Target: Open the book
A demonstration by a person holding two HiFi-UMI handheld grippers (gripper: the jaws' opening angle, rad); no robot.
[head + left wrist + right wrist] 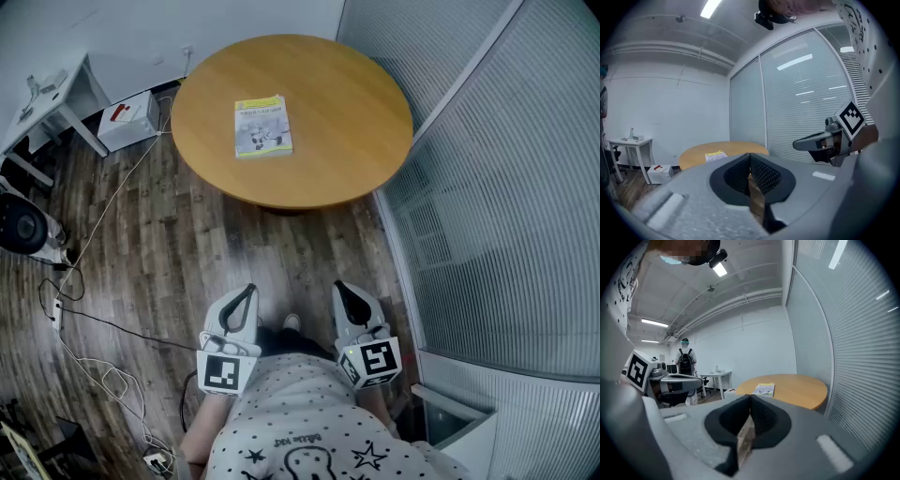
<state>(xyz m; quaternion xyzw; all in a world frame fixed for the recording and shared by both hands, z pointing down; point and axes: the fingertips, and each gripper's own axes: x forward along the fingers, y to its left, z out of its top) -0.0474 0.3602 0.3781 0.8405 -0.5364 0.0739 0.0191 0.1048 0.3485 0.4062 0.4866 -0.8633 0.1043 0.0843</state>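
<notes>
A thin closed book (262, 126) with a yellow-and-white cover lies flat on the round wooden table (347, 112), left of its middle. It shows small in the left gripper view as the book (714, 156) and in the right gripper view as the book (764, 389). My left gripper (247, 292) and right gripper (344, 289) hang side by side over the floor, well short of the table's near edge. Both have their jaws pressed together with nothing between them.
A white side table (56, 98) and a white box (129, 119) stand left of the round table. Cables (94, 244) trail over the wood floor, and a dark device (23, 225) sits at the left edge. A glass wall with blinds (506, 206) runs along the right. A person with a backpack (686, 363) stands far off.
</notes>
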